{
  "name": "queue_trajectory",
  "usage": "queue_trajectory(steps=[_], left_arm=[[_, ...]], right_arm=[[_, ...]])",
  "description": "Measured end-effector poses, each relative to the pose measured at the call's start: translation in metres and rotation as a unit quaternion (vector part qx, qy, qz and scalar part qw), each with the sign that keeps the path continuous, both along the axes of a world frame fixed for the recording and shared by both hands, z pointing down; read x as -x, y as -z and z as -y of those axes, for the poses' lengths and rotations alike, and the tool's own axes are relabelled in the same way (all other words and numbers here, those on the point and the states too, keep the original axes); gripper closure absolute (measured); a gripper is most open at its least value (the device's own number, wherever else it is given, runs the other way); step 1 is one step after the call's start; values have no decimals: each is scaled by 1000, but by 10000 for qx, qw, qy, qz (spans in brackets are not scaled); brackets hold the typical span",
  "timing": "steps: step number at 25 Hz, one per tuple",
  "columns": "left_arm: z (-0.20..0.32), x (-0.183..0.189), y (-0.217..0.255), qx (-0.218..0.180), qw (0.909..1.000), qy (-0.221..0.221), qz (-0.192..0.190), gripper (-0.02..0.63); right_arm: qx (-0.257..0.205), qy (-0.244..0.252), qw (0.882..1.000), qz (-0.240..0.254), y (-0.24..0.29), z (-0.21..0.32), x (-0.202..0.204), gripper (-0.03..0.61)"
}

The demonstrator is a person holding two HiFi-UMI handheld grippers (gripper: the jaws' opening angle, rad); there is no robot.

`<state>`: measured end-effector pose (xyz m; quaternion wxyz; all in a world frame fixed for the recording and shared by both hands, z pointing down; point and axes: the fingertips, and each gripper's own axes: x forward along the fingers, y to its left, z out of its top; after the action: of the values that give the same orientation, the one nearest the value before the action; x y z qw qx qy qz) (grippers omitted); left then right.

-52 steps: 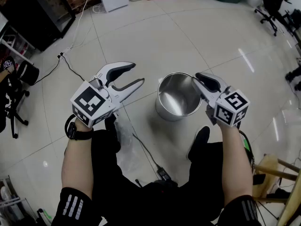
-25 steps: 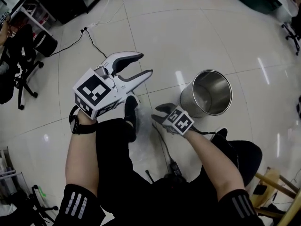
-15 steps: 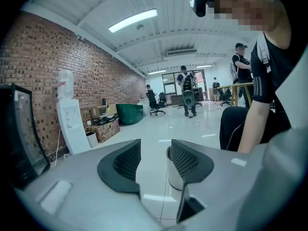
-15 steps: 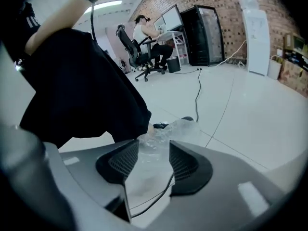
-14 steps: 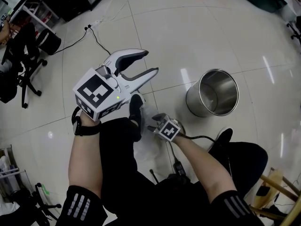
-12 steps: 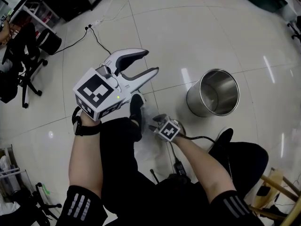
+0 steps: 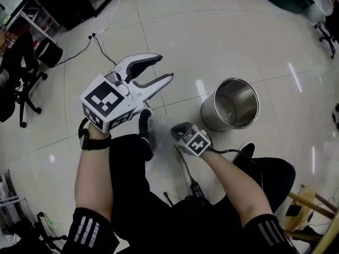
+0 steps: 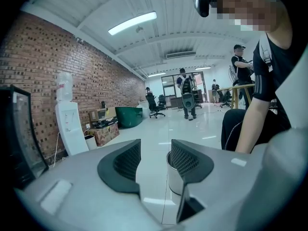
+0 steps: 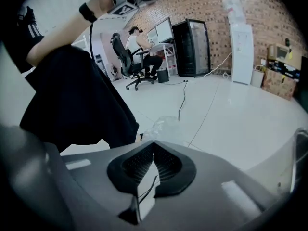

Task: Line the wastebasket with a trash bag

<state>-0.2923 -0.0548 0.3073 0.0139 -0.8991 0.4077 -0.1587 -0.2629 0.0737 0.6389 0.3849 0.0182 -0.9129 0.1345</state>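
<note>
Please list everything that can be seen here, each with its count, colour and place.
wastebasket: one, shiny metal, upright on the floor, no bag inside
trash bag: one, clear, on the floor before the person
cable: one, black, across the floor, upper left
office chair: one, black, far left
water dispenser: one, white, by the brick wall
left claw: one, white, raised, open and empty
right claw: one, white, low, jaws just closed on the trash bag
</note>
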Motion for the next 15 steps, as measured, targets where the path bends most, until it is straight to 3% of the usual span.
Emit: queue_trajectory(steps=[7,15], left_arm=[[4,-18,2,-58,9999,-142,47,422],[18,-42,-2,10,9993,-336,159,416]], right_arm=[[-614,-561,9958,374,82,64,-49,571],[-1104,-1436,9817,580,158,139,-131,571]])
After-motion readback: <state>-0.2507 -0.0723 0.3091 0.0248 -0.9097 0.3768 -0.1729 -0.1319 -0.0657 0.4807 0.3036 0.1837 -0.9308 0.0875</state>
